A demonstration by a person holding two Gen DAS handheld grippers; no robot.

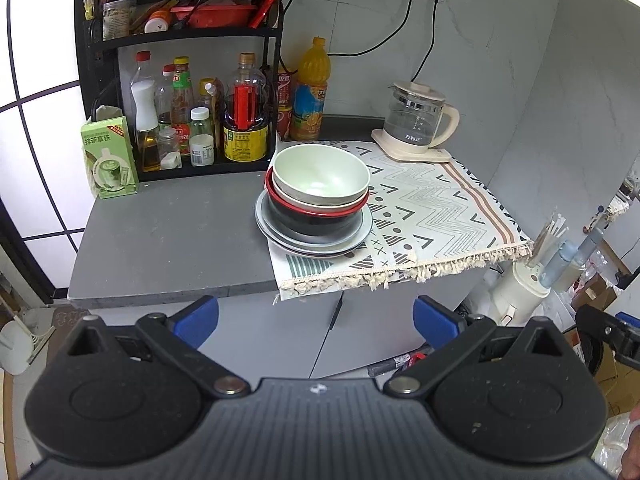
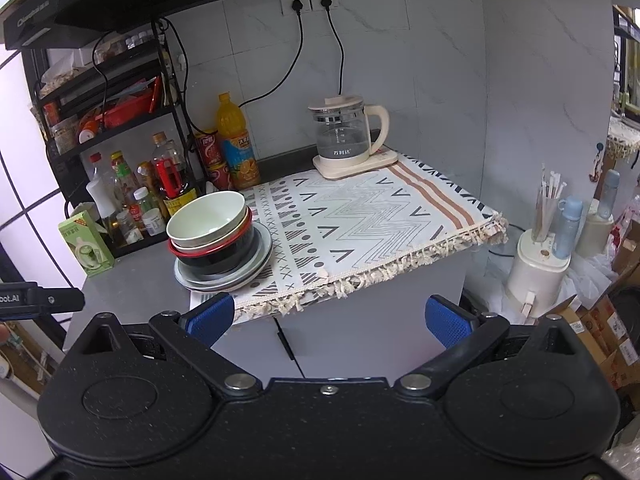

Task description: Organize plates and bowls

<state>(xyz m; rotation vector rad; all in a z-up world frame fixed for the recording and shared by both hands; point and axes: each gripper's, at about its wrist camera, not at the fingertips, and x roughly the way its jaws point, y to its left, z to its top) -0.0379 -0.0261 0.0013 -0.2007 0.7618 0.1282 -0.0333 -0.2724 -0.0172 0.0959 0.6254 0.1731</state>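
Left wrist view: the left gripper [image 1: 316, 320] fills the lower frame, its blue pads spread wide with nothing between them; the stack of bowls and plates [image 1: 316, 204] sits at frame centre, directly above the gap, straddling the left edge of the patterned cloth [image 1: 440, 216] on the grey counter [image 1: 168, 236]; a pale green bowl [image 1: 320, 176] tops the pile, over a red-rimmed black bowl [image 1: 312, 218] and grey plates [image 1: 320, 242]. Right wrist view: the right gripper [image 2: 330, 320] likewise stands wide and empty; the stack lies left of centre, up and to the left of the gap, so the left gripper faces it more squarely; the scene fits a finished pile or one awaiting sorting.
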